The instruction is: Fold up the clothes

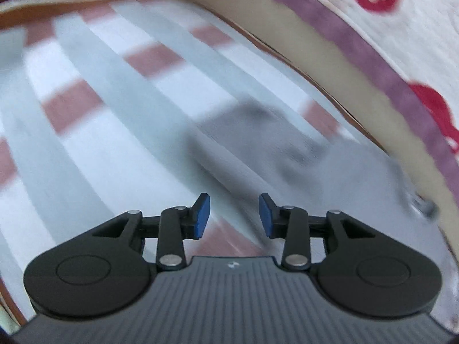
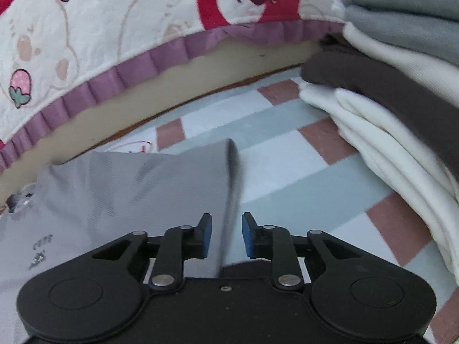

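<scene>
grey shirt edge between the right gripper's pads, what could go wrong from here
1. The right gripper is open with only a thin edge of the grey shirt between its pads, so closing could miss it or catch one layer only.
2. The stack of folded clothes sits close on the right; a wide swing could knock it.
3. The left gripper is open and holds nothing, and its view is blurred, so the fold may go lopsided.

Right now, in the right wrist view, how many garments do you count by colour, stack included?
Light grey: 1, the grey garment at the right gripper
Grey in the stack: 2 layers
White: about 3 folded layers
Dark brown: 1
Total: about 7; blur hides exact layers.
</scene>
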A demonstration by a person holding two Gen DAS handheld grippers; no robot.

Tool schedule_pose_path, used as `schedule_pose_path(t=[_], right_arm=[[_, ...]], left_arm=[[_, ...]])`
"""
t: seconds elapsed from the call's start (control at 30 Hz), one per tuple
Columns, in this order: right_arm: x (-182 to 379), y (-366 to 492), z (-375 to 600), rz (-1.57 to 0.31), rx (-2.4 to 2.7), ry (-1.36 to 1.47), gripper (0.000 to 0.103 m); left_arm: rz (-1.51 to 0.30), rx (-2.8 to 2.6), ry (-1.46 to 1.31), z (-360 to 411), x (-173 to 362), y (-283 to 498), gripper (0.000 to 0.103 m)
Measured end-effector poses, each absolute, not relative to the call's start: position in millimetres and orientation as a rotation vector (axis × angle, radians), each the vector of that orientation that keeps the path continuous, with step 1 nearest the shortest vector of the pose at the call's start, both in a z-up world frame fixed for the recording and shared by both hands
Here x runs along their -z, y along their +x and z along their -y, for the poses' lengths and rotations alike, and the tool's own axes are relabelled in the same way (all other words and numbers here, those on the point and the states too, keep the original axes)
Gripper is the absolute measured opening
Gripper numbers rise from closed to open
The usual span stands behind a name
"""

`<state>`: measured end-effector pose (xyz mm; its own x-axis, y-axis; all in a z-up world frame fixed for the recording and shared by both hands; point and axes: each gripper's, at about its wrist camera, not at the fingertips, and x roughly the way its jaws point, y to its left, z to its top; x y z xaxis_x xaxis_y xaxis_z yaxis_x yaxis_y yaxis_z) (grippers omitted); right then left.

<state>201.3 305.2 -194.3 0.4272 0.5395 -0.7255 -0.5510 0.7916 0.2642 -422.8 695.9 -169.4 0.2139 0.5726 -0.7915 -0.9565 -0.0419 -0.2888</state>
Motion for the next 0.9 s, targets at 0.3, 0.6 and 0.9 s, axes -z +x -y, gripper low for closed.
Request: schedule_pose_path(t=[0.3,0.6,0.9], right_arm=[[195.0,200.6,-337.9,-0.902,-0.706,-0.106,0.044],[204.0,198.9,-357.1,-0.9,-0.727,-0.258,0.046],[211.6,196.6,-347.4,-0.87,-0.699,-0.163,0.052]], left_arm=[[-0.383,-1.382,-1.002,-754.7,195.0,-445.6,0.051],[-0.357,-1.245,-0.874,-792.3,199.4,-417.7,0.063],[-0.18,-1.411,-0.723,-751.5,129.4,-412.2,0.001]])
